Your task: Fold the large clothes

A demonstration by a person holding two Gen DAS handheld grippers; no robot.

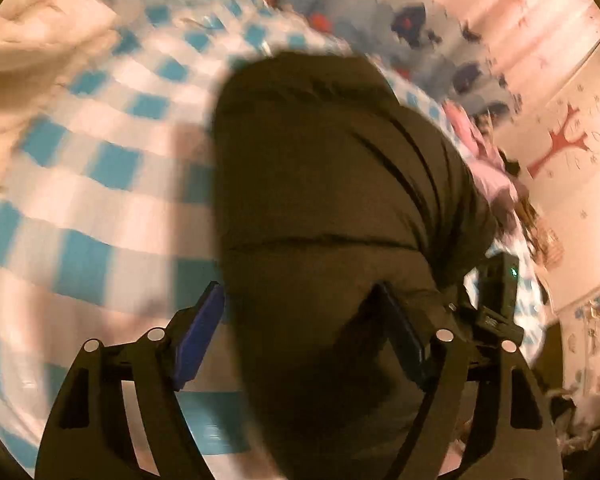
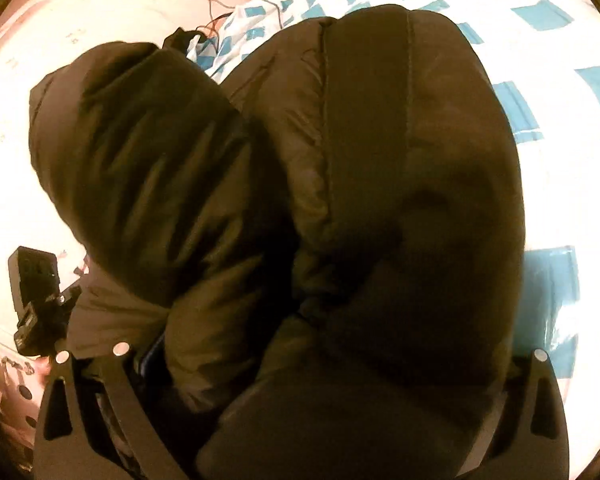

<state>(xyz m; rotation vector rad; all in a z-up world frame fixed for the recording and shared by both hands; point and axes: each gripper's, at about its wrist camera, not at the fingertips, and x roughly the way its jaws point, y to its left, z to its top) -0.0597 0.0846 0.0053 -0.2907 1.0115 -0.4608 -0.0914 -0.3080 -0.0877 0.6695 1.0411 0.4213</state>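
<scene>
We have the jacket [image 2: 340,200] bundled over the checked sheet [image 1: 100,184], folded at least once — its 2 puffy halves lie stacked. The left gripper [image 1: 300,340] stands wide, the jacket bulging between its jaws, the left pad clear of it. The right gripper [image 2: 300,392] is buried in fabric — we cannot tell its state. Left, we judge: squaring and setting down.

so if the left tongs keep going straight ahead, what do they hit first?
Most likely the dark puffy jacket: it already bulges between the left tongs and fills the path ahead. The checked bedsheet lies beyond; depth is unclear.
</scene>
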